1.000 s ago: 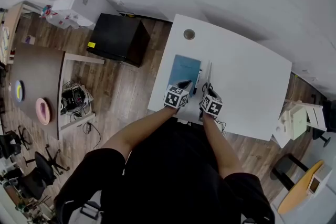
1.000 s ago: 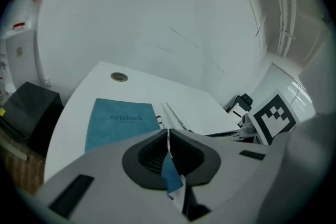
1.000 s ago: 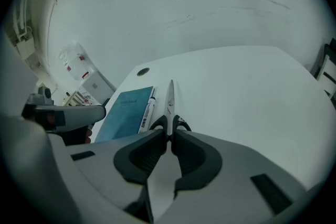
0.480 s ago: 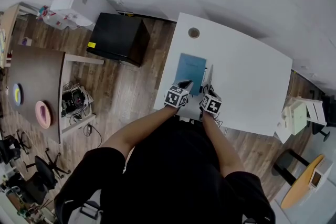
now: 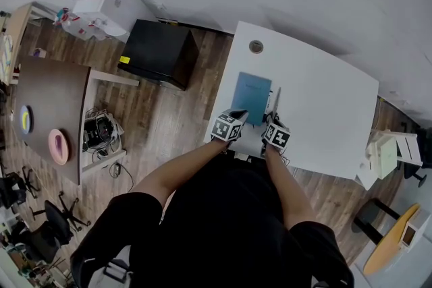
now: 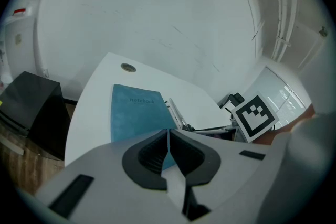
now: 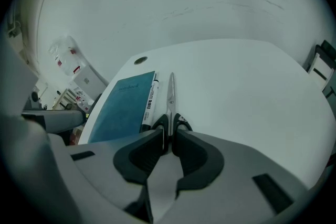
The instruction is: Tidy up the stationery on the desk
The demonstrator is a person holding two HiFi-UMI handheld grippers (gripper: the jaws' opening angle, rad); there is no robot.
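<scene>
R gripper (image 7: 169, 132) is clamped on scissors (image 7: 171, 92) at handles; scissors lie on white desk (image 7: 247, 86), just right of marker (image 7: 150, 101) & blue notebook (image 7: 123, 105). L gripper (image 6: 168, 135) jaws together, empty, over notebook's near edge.

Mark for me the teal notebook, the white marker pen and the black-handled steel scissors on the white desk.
Teal notebook (image 7: 125, 107): right gripper view, middle of the cover.
White marker pen (image 7: 150, 102): right gripper view, mid-barrel.
Black-handled steel scissors (image 7: 170, 92): right gripper view, on the blades.
</scene>
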